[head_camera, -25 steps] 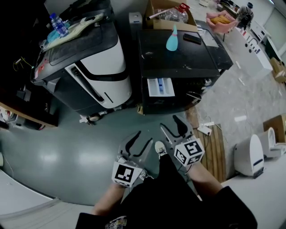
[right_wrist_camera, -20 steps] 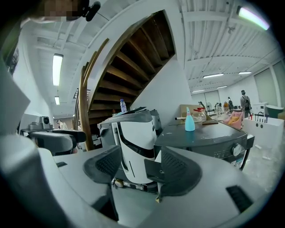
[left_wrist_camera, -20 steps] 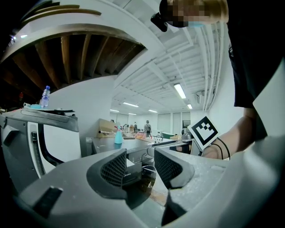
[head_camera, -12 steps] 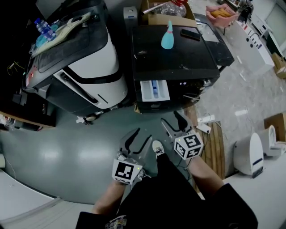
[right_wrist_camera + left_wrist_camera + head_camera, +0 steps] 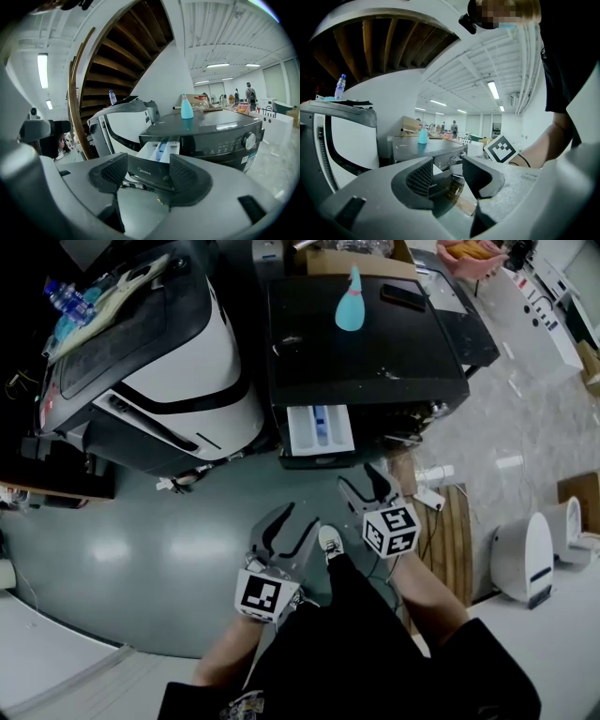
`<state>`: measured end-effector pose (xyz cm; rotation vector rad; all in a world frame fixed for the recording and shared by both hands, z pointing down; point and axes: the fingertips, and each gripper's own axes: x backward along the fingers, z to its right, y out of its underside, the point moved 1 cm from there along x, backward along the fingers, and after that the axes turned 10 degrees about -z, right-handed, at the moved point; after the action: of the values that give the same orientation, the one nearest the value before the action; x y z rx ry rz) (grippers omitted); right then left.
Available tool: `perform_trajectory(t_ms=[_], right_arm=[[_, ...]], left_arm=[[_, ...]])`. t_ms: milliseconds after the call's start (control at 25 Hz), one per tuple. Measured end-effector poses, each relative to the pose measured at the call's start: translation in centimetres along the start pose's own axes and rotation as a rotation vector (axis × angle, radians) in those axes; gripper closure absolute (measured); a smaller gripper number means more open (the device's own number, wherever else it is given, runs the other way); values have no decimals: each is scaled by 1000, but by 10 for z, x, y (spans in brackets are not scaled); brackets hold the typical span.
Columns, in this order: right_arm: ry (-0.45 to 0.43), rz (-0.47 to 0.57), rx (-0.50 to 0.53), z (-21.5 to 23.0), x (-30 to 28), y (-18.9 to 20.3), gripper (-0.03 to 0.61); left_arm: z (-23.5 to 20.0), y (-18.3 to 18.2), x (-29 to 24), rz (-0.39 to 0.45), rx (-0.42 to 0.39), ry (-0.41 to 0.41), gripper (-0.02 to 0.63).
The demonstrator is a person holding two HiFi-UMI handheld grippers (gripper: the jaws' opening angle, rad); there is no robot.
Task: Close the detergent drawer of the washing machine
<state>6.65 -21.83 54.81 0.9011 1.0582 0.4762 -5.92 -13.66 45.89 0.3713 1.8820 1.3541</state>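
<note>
The detergent drawer (image 5: pixel 319 432) stood pulled out of the washing machine (image 5: pixel 366 343), nothing yet done, with the right claw (image 5: pixel 361 486) and left claw (image 5: pixel 298 519) both spread, empty, short of it.

Glossy grey floor (image 5: pixel 131 549), apparently wooden stairs (image 5: pixel 126 51) overhead
</note>
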Motion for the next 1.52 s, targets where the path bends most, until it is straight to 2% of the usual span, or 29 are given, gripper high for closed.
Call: perform_trajectory(t_ms=[320, 720, 1200, 1520], right_arm=[[-12, -77, -61, 34, -37, 26, 301], [-40, -153, -87, 54, -69, 49, 310], [-41, -209, -118, 61, -89, 64, 371], [-47, -218, -121, 62, -91, 65, 376]], left_arm=[[-8, 8, -33, -39, 23, 13, 436], [-15, 19, -64, -72, 57, 30, 436], [-22, 26, -81, -79, 85, 35, 436], [-22, 30, -84, -82, 93, 43, 436]])
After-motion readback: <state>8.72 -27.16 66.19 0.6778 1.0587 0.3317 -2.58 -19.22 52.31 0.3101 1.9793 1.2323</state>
